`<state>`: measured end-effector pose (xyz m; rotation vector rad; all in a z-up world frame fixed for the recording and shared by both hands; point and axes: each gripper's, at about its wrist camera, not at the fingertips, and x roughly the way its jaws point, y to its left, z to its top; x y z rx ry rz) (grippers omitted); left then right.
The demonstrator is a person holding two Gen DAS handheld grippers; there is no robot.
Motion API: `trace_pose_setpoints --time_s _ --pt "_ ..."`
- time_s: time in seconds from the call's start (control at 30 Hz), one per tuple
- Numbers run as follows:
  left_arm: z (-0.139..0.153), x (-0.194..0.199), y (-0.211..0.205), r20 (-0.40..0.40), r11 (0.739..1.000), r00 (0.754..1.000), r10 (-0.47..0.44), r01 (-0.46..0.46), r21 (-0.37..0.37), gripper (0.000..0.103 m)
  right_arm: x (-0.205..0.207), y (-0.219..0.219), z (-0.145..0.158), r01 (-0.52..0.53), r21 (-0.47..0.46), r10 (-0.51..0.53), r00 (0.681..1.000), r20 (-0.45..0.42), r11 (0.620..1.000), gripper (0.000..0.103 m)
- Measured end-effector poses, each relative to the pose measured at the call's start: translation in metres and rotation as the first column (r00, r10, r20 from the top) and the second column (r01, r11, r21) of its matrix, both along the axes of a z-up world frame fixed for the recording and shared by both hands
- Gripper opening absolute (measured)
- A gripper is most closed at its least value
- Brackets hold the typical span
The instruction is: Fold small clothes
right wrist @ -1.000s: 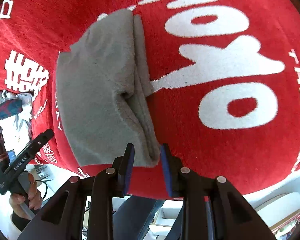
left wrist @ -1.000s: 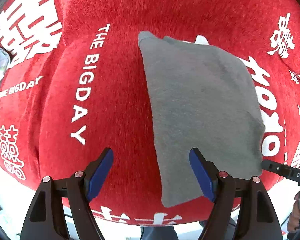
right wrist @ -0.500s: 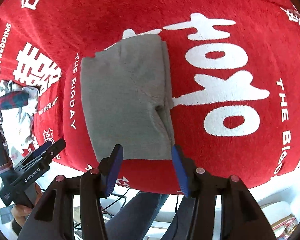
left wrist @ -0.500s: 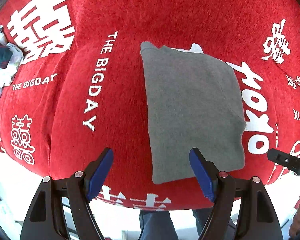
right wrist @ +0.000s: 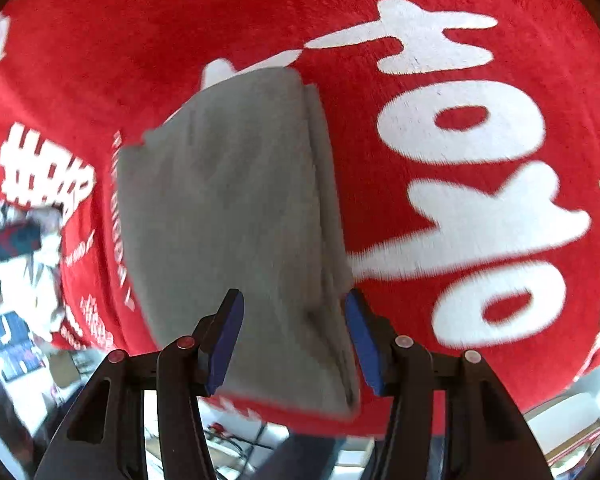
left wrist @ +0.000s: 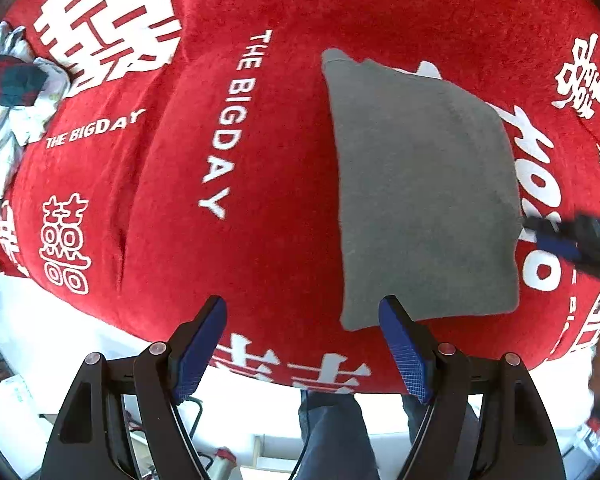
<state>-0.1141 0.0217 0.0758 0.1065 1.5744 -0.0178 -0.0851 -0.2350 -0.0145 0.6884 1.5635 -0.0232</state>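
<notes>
A heap of patterned clothes (left wrist: 8, 92) is seen at the far left edge of the worktop, on a red cloth (left wrist: 260, 8) printed with white lettering. The left gripper (left wrist: 302, 344) is held above the cloth's near edge with its jaws wide apart and nothing between them. A folded grey garment (left wrist: 420, 192) lies flat on the cloth, right of centre, its near corner just beside the left gripper's right finger. The right gripper (right wrist: 294, 340) is seen at the garment's right edge, blurred; its jaws are parted, the garment's stacked edge lies between the pads, and no pressing on it can be made out
</notes>
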Motion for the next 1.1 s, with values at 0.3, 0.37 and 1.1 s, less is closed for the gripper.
trace_pose_setpoints --time_s 0.3,0.37,1.1 --pt "-0.004 -0.001 0.005 -0.016 0.999 1.000 0.025 -0.024 0.023 0.079 0.004 0.013 -0.014 -0.141 -0.121 0.137 0.990 -0.041 0.983 0.041" --pt "-0.003 0.000 0.002 -0.016 1.000 1.000 0.025 -0.025 0.012 0.079 0.001 0.013 -0.008 -0.158 -0.140 0.153 0.987 -0.049 0.977 0.043" --pt "0.011 0.012 -0.022 0.012 0.998 1.000 -0.003 0.004 -0.055 0.079 -0.047 0.012 0.077 -0.151 -0.176 0.151 0.988 -0.014 0.973 0.067"
